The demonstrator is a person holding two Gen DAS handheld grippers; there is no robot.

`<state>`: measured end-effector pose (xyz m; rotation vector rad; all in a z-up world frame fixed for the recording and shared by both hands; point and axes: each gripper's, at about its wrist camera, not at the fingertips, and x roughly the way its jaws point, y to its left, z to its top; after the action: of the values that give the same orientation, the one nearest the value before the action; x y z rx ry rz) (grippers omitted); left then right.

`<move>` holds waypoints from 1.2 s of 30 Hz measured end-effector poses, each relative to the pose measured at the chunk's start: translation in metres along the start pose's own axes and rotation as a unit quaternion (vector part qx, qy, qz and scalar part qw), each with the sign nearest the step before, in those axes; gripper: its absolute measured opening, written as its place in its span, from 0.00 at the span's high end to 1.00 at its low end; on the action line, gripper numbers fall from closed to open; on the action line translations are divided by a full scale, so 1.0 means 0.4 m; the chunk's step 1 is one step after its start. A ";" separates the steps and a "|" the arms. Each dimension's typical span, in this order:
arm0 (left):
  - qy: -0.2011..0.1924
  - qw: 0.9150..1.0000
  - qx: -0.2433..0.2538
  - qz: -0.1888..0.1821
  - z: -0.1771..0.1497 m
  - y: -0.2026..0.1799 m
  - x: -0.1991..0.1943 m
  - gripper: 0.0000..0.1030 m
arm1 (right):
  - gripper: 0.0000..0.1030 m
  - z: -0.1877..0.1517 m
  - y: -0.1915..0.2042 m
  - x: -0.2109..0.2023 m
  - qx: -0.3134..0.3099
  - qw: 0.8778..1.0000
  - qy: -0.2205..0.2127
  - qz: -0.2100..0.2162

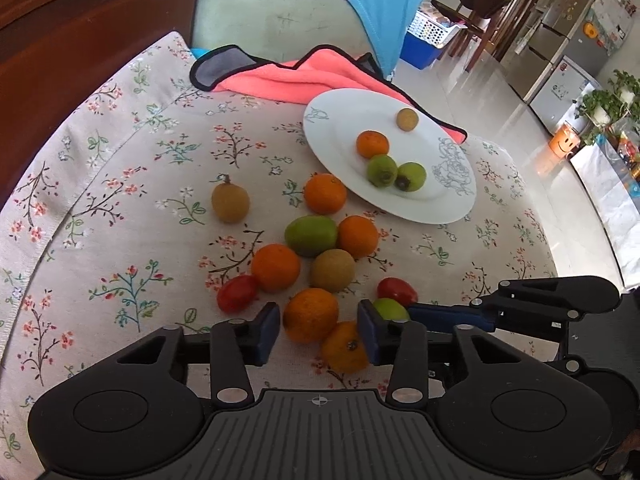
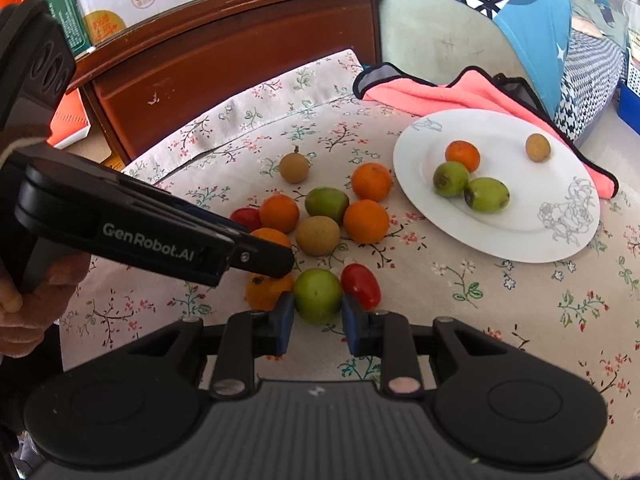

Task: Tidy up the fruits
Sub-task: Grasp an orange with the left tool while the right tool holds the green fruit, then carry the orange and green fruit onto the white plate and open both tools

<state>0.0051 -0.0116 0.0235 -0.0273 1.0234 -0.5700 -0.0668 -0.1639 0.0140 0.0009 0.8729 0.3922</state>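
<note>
Both pictures are lit brightly by daylight. Strong glare is seen on the shiny floor (image 1: pixel 500 92) at the far right, where the light comes in. The white plate (image 1: pixel 340 148) looks very bright. Only soft, faint shadows are cast under the fruit. Straight lines are bent at the edges, and the corners are darkened. Little blur is seen.

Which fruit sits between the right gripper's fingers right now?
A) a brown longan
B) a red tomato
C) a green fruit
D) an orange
C: in the right wrist view the blue fingers of the right gripper press on both sides of the green fruit, with the red tomato just outside them.
</note>
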 end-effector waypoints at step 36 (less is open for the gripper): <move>0.007 1.000 0.014 0.024 -0.002 -0.026 0.017 0.71 | 0.72 0.023 -0.027 -0.038 0.014 1.000 0.009 0.006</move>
<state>0.0026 -0.0235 0.0205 0.0272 1.0268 -0.5412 -0.0651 -0.1774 0.0296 0.0286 0.8961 0.3906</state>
